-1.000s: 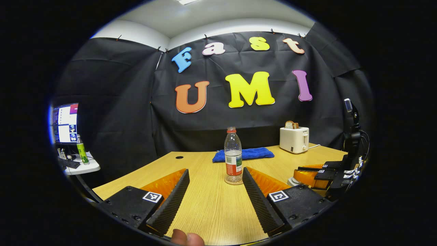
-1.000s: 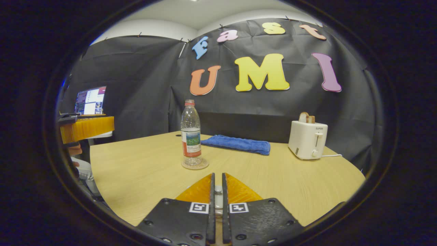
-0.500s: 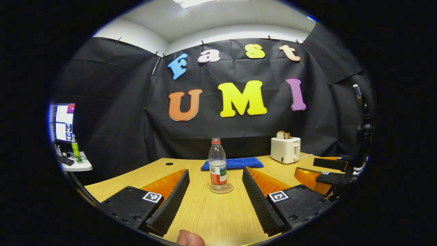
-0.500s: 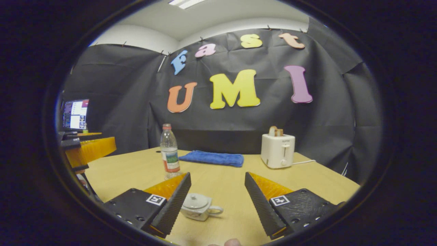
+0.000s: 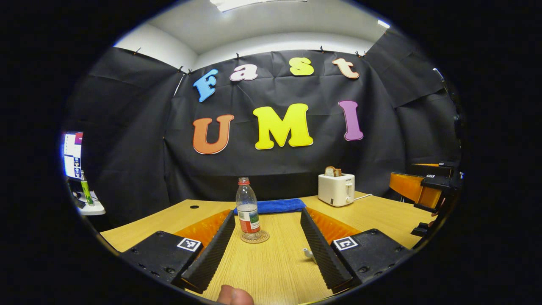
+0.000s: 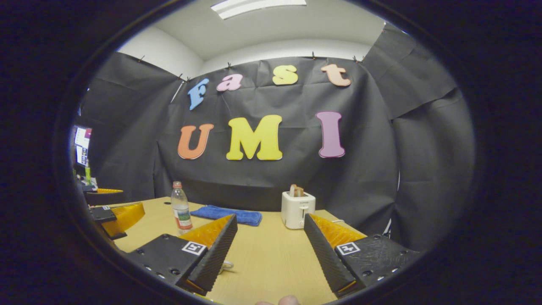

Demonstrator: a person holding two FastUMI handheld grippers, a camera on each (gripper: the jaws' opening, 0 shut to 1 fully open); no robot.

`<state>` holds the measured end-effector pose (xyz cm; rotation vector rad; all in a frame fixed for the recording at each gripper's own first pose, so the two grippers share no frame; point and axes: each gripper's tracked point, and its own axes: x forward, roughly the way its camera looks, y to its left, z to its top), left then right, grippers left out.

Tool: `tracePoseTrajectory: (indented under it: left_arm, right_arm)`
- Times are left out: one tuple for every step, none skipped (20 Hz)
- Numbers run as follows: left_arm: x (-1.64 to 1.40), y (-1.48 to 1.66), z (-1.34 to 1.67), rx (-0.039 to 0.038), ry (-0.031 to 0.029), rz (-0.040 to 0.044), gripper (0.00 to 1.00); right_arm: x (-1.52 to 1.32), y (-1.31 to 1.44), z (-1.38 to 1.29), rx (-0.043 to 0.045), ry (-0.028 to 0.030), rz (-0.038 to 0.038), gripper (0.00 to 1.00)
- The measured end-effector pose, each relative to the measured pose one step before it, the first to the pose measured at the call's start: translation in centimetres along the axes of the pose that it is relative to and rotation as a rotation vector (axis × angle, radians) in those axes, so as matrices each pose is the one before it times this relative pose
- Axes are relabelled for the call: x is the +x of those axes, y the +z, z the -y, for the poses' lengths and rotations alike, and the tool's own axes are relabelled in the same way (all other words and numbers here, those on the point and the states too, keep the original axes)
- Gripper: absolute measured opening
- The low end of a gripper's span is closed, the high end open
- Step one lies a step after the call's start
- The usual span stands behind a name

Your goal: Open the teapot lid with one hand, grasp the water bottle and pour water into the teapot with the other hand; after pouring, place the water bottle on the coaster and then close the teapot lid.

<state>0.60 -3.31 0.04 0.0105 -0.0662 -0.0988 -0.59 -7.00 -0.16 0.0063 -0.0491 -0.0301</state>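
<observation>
A clear water bottle (image 5: 248, 209) with a red cap stands upright on a round coaster (image 5: 254, 237) on the wooden table (image 5: 271, 271). My left gripper (image 5: 266, 212) is open, well short of the bottle, nothing between its fingers. A white teapot spout (image 5: 306, 253) peeks out beside its right finger. In the right gripper view, my right gripper (image 6: 270, 217) is open and empty; the teapot's handle (image 6: 226, 266) shows behind its left finger, the rest hidden. The bottle (image 6: 181, 209) stands far left there. Each gripper shows in the other's view: right (image 5: 423, 186), left (image 6: 114, 212).
A white toaster (image 5: 336, 189) holding bread stands at the back right, with a folded blue towel (image 5: 275, 206) beside it behind the bottle. A monitor (image 5: 71, 154) and green bottle (image 5: 86, 192) sit on a side table left. A thumb (image 5: 230, 294) shows at the bottom.
The right gripper, shut over the teapot a second ago, opened and drew back. Both grippers have pulled away from the table, so the bottle and teapot look smaller and farther.
</observation>
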Motion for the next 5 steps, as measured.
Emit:
tracePoseTrajectory:
  left_arm:
    - [-0.275, 0.361, 0.096, -0.00247, -0.00393, 0.00574, 0.97]
    - [-0.388, 0.258, -0.075, -0.00436, 0.00149, 0.00359, 0.97]
    - [-0.322, 0.249, -0.321, -0.00617, 0.00493, -0.0033, 0.97]
    - [-0.282, 0.124, -0.316, -0.0062, 0.00439, -0.00361, 0.97]
    - [-0.22, 0.235, -0.227, -0.00346, 0.00496, -0.00355, 0.97]
  right_arm:
    - [-0.485, 0.183, -0.303, -0.01065, -0.00351, -0.00109, 0.95]
    - [-0.477, 0.222, -0.504, -0.01325, 0.00046, -0.00075, 0.95]
    - [-0.385, 0.192, -0.365, -0.01436, -0.00049, -0.00387, 0.95]
    - [-0.299, 0.135, -0.354, -0.01158, -0.0022, -0.00184, 0.95]
    - [-0.323, 0.173, -0.337, -0.00532, -0.00386, -0.00223, 0.97]
